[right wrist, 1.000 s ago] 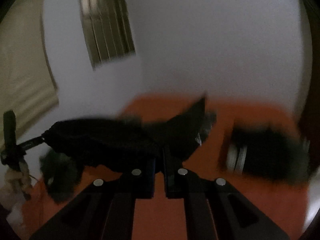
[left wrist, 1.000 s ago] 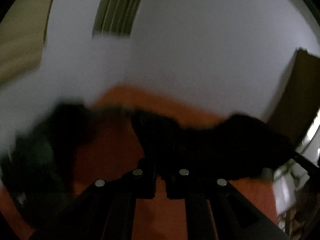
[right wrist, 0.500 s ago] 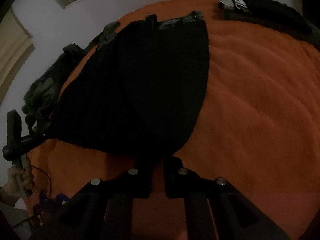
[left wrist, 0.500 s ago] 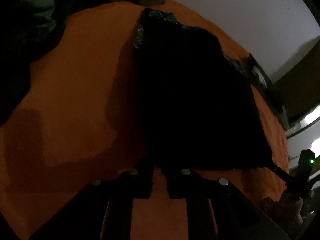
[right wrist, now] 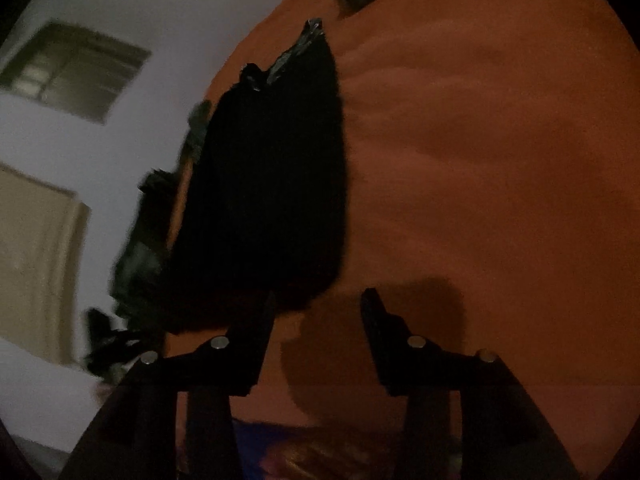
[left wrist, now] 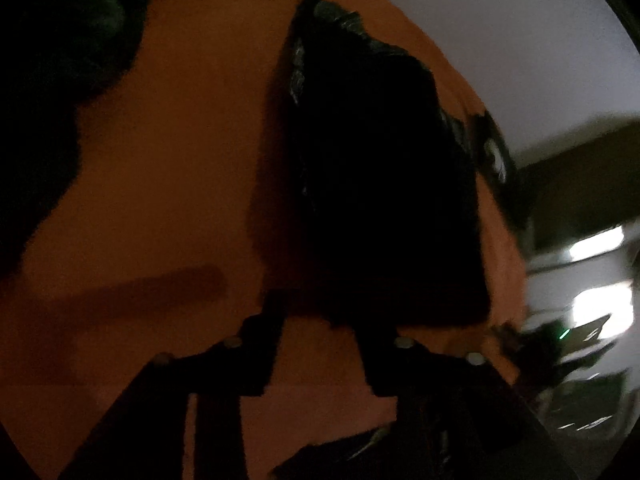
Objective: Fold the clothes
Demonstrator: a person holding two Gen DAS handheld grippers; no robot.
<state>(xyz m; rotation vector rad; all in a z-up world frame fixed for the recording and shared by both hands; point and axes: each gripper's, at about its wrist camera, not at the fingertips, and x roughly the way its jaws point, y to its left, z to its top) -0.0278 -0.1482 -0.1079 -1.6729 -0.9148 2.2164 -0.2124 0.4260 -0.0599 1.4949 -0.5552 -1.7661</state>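
In your left wrist view, your left gripper [left wrist: 320, 316] is opening, and nothing sits between its two fingers now. The black garment [left wrist: 384, 184] lies flat on the orange bed cover [left wrist: 168, 152], probably so you can fold it; its near edge is just past the fingertips, a bit to the right. In your right wrist view, your right gripper [right wrist: 318, 300] is opening too, with only orange cover in the gap. The same black garment [right wrist: 272, 184] lies ahead and left, its near edge by the left finger [right wrist: 256, 320].
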